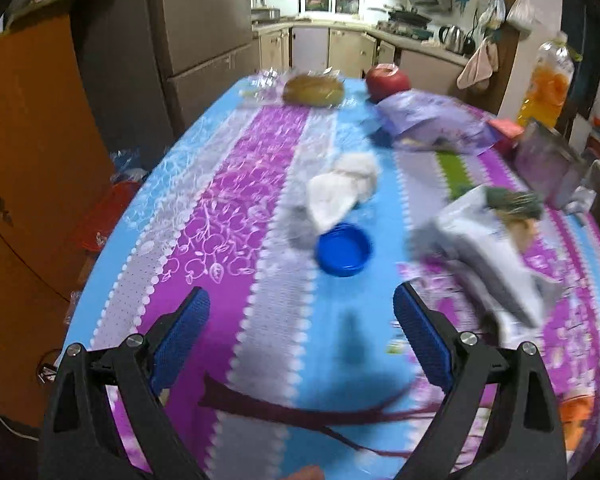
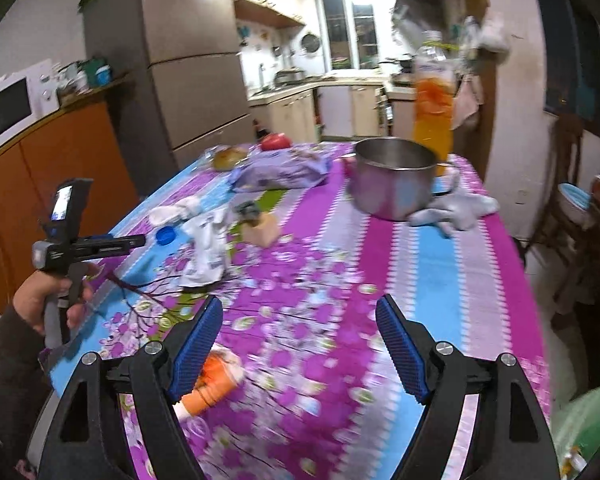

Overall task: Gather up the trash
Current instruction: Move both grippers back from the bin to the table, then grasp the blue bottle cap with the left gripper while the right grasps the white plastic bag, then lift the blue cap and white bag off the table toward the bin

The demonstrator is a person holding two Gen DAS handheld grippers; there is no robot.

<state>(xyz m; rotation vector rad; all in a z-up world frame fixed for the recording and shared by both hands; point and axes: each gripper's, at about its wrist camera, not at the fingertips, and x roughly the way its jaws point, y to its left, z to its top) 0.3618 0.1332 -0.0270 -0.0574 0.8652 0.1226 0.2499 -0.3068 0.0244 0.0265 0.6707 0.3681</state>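
Both grippers hang with jaws apart and empty: the left gripper over the table, the right gripper likewise. Just beyond the left gripper, slightly right of its line, lies the blue cap. Touching the cap's far side sits the crumpled tissue. The left hand looks nearer both.

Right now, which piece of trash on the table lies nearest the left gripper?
The blue bottle cap, straight ahead of the open left gripper; the crumpled tissue and white wrapper lie farther off.
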